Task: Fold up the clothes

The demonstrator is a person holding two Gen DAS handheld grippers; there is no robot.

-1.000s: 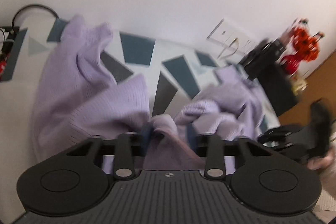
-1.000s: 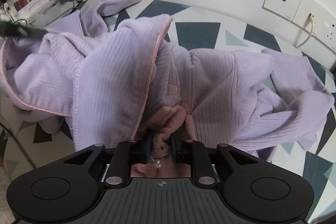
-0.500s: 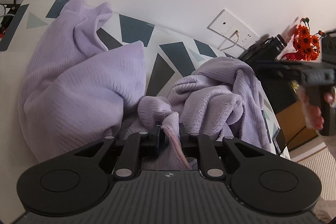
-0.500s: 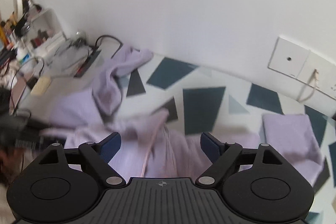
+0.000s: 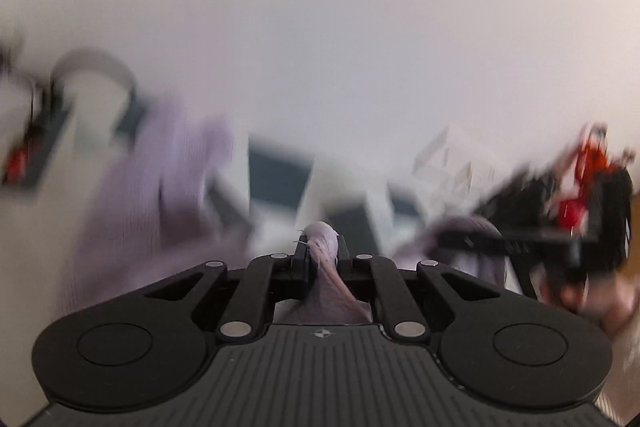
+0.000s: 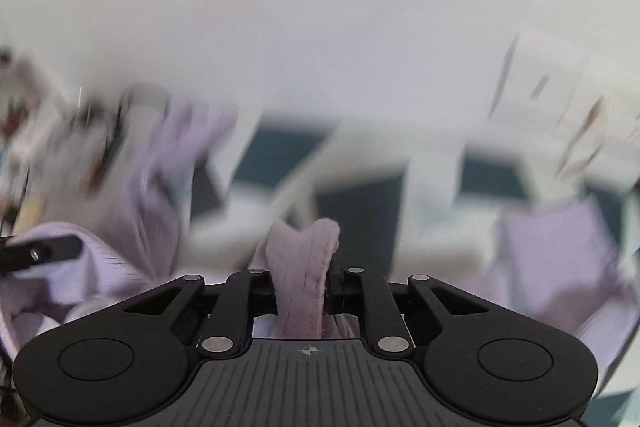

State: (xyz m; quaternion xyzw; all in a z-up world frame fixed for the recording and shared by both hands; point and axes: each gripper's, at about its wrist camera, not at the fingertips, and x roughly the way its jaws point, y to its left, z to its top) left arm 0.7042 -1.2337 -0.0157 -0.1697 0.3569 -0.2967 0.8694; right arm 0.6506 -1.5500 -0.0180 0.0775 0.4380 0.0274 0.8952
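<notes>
The left hand-held gripper [image 5: 322, 253] is squeezed almost shut on a small bunch of the soft, fuzzy, light purple ribbed garment [image 5: 152, 195]. The cloth pokes up between its black fingers [image 5: 301, 259] like a little bump. The right hand-held gripper [image 6: 302, 281] is closing its jaws, and a thicker fold of the same purple garment [image 6: 304, 255] sits pinched between them, sticking up past the tips. The rest of the garment hangs and spreads below, over the white bench with dark blue-grey triangle shapes [image 6: 352, 195]. Part of it lies crumpled at the left and part at the right. Both pictures are very blurry, so small things are hard to tell.

Here is what I think could go wrong. Each gripper holds only a little bit of thick, fluffy cloth. If the garment is heavy and gets pulled fast, a bunch could slip out and that side would drop in a heap. The right grip may not be tight yet, so a hard tug now could pull it free.

I cannot tell which parts of the garment are held. If they are not matching corners, the garment would hang crooked and the fold would come out lopsided.

At the left there are dark cables [image 5: 96, 67] and small blurry clutter [image 6: 24, 131] near the cloth. A swinging sleeve could catch them or knock something over.
</notes>
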